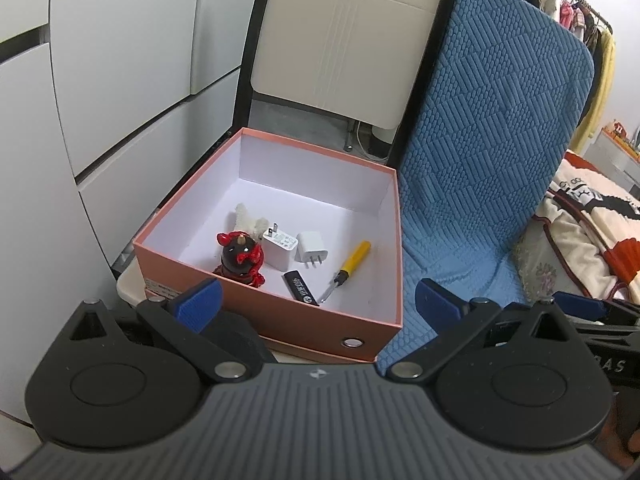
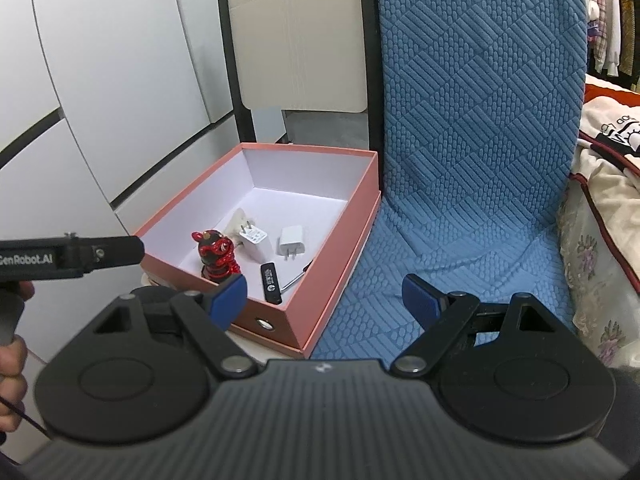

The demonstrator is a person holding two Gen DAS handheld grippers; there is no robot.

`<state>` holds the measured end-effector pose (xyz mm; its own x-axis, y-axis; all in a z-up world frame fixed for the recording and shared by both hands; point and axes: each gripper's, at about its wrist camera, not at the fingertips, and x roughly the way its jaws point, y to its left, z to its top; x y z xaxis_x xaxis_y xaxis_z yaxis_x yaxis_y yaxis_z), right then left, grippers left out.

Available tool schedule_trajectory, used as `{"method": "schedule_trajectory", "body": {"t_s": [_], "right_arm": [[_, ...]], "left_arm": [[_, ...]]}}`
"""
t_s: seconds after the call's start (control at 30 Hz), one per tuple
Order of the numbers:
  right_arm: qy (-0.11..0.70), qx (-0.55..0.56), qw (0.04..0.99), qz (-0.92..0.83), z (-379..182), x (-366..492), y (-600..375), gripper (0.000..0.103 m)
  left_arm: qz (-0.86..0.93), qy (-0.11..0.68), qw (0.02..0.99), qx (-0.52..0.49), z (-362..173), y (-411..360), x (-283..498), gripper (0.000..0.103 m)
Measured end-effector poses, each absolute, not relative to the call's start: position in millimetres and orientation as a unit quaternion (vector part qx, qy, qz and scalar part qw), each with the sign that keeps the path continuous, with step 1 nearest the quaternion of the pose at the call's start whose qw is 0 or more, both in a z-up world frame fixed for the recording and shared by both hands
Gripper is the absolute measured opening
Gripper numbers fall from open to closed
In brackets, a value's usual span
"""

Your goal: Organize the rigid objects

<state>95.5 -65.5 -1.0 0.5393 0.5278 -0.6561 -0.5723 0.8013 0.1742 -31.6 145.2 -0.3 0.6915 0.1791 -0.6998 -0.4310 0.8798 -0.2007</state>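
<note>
Left to right. White cabinet fronts point(image 1: 120, 92) fill the far left. Next, the open pink cardboard box with white lining point(image 1: 280, 312) sits on a pale surface in front of a cream chair back point(image 1: 344, 40).

Inside the box, near the front-left wall:
- red-and-black glossy figurine point(image 1: 239, 258), upright
- small off-white plush toy point(image 1: 250, 218), right behind the figurine
- white plug adapter, prongs pointing up and back point(image 1: 280, 249), touching the plush
- second white plug adapter, prongs facing front point(image 1: 311, 249), just beside the first
- black flat lighter-like stick with white print point(image 1: 301, 289), in front of the adapters
- yellow-handled screwdriver point(image 1: 347, 267), lying diagonally, tip toward the front wall

Right of the box: blue quilted seat cover point(image 1: 492, 152) over a chair; nothing loose visible on it. Patterned bedding point(image 1: 592, 216) at far right.

Left gripper point(image 1: 318, 300): fingers spread wide, nothing between them, hovering at the box's front wall. Right gripper point(image 2: 324, 300): also spread and empty, over the box's right front corner and the seat cover.

My read: all visible rigid items are already boxed, so we're at or near the end. Next move calls for either finding any remaining item out of frame or backing both grippers off. Not certain which.
</note>
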Motion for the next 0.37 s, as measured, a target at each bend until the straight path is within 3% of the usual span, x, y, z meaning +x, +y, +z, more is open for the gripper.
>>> {"method": "schedule_trajectory", "body": {"t_s": [0.37], "right_arm": [[0.364,-0.030,0.876,0.315,-1.5,95.7,-64.7,0.086]], "left_arm": [[0.172,0.358,0.901,-0.174,-2.9,145.9,-29.9,0.103]]}}
